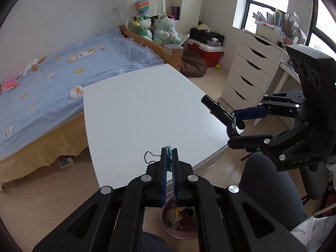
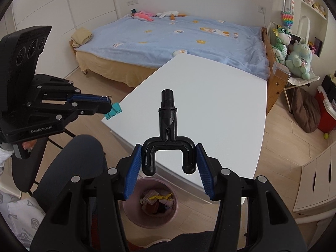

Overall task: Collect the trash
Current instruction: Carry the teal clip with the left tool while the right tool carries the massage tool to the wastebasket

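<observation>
The right gripper [image 2: 169, 168] is closed on a black forked plastic fitting [image 2: 168, 134], its blue pads pressing the outer sides of the two prongs while the round stem points forward over the white table [image 2: 220, 109]. The left gripper [image 1: 169, 161] is pinched shut on a small teal binder clip [image 2: 113, 110], held by its wire handles; the clip body hangs just past the fingertips. Both pieces look light and rigid. The fitting is smooth and could slip, so the grip across its prongs seems sound; the clip is tiny and is likely to drop cleanly. Directly below the grippers, on the wooden floor beside the table, stands a pink waste bin [image 2: 134, 216] already holding scraps. Beyond the table lies a bed with a blue blanket [image 2: 178, 40], plush toys [image 2: 298, 61] and a white drawer unit [image 1: 250, 71].
</observation>
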The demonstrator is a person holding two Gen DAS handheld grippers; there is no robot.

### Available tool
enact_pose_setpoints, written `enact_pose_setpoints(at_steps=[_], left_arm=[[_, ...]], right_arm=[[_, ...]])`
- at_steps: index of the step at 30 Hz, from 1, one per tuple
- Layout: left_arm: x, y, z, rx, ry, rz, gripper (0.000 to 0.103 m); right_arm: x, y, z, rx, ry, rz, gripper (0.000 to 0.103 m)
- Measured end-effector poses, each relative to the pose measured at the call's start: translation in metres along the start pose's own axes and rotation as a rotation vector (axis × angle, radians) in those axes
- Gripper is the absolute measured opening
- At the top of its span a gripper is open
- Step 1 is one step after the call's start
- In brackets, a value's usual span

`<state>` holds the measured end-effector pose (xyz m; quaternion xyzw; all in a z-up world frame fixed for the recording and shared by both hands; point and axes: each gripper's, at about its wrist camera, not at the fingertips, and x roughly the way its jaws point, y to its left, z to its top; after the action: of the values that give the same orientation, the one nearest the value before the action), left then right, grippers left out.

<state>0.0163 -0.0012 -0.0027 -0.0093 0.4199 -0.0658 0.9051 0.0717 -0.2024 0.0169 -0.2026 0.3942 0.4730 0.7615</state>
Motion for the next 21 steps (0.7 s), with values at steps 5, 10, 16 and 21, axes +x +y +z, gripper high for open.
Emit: enact_pose_setpoints(at_steps=[5,10,16,21], left_arm=[[-0.009,-0.007,-0.013,0.005,-0.005,-0.002,0.004],[-0.015,-0.012,-0.027,0.01,0.006,-0.009,0.004],[-0.022,-0.011,-0.039,-0.004,0.009,-0.019,0.004],[-0.025,-0.009,-0.043,-0.007,0.009,-0.011,0.004]], right_arm=[[-0.003,0.016,-0.019,-0.043,0.038,0.016,0.051],[0.003,0.03,-0.037,-0.076,0.09,0.038,0.051],[0.015,0.041,-0.053,-0.092,0.14,0.092,0.051],[0.021,0.041,-0.051,-0.093,0.145,0.113,0.066]])
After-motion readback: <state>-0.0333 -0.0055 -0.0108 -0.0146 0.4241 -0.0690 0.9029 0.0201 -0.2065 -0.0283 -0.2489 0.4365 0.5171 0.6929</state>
